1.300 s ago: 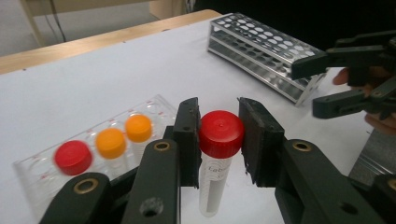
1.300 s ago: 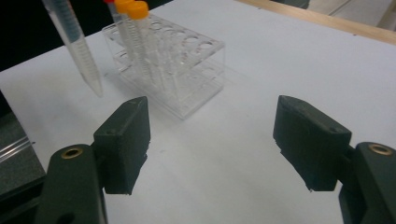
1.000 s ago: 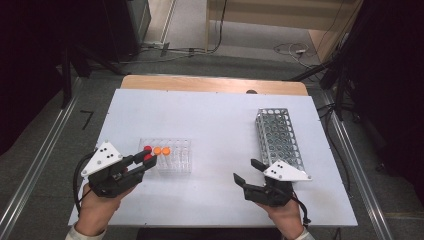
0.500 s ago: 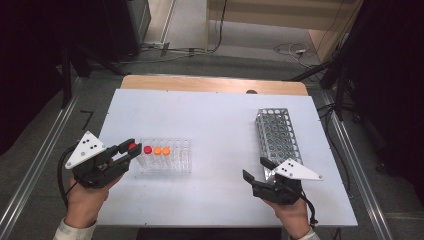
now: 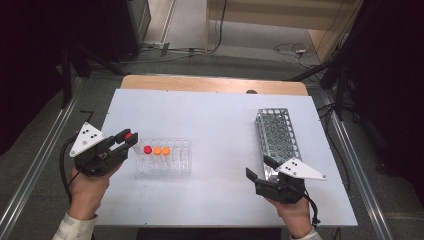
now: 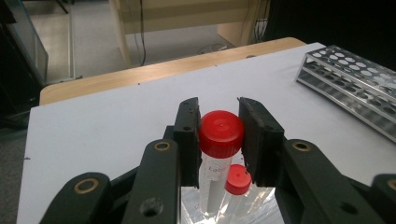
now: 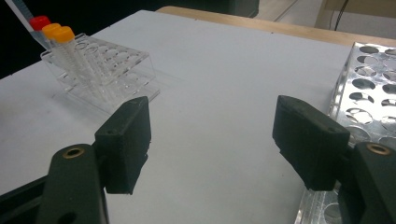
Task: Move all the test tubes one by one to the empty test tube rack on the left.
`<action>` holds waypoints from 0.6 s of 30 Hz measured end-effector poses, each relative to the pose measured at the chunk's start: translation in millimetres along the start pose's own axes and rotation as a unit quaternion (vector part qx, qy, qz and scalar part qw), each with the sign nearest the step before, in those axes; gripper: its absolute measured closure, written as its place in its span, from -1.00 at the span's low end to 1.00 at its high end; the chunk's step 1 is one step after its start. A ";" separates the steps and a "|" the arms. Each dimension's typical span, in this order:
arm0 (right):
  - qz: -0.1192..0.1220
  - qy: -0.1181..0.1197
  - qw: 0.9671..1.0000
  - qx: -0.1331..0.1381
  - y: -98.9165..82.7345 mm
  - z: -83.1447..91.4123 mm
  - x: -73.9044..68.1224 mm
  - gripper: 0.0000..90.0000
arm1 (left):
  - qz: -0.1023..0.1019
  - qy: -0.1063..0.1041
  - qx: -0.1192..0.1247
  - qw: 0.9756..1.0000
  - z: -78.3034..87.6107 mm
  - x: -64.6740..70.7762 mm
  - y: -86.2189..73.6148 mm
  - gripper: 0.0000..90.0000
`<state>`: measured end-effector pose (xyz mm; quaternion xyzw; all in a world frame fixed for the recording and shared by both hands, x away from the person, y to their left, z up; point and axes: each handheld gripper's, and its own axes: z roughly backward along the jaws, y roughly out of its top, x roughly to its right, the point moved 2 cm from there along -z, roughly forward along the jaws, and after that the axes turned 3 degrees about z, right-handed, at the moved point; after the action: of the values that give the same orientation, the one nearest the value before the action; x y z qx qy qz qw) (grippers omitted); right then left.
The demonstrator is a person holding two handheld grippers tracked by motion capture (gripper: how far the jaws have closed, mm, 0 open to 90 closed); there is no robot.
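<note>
While the left claw (image 6: 218, 140) clamps the red-capped tube (image 6: 219, 144) just under its cap, lifted beside the clear rack (image 5: 165, 161) on the desk (image 5: 215, 120), the tube looks light, rigid, slippery; the right claw (image 7: 212, 135) gapes empty near the metal rack (image 5: 277, 135).

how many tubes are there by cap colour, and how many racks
red-capped tubes: 2, one in the left gripper at, one in the clear rack at
orange-capped tubes: 2, in the clear rack at and
racks: 2, the clear rack and the metal rack
total: 6
</note>
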<state>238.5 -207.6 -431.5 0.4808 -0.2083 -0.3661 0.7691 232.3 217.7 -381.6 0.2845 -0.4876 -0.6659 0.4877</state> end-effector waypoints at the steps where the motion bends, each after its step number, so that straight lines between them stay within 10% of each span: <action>1: 0.000 0.000 1.000 0.000 0.0 0.0 0.0 -0.41 | -0.002 0.003 -0.001 1.000 -1.3 0.2 -0.5 0.55; 18: 0.004 -0.002 1.000 0.000 -0.3 0.7 -0.5 -0.41 | -0.009 0.018 -0.021 1.000 -15.6 4.8 -26.2 0.55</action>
<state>237.6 -207.7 -431.4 0.4788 -0.2121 -0.3641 0.7702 234.1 208.7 -411.1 0.2905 -0.4622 -0.6747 0.4967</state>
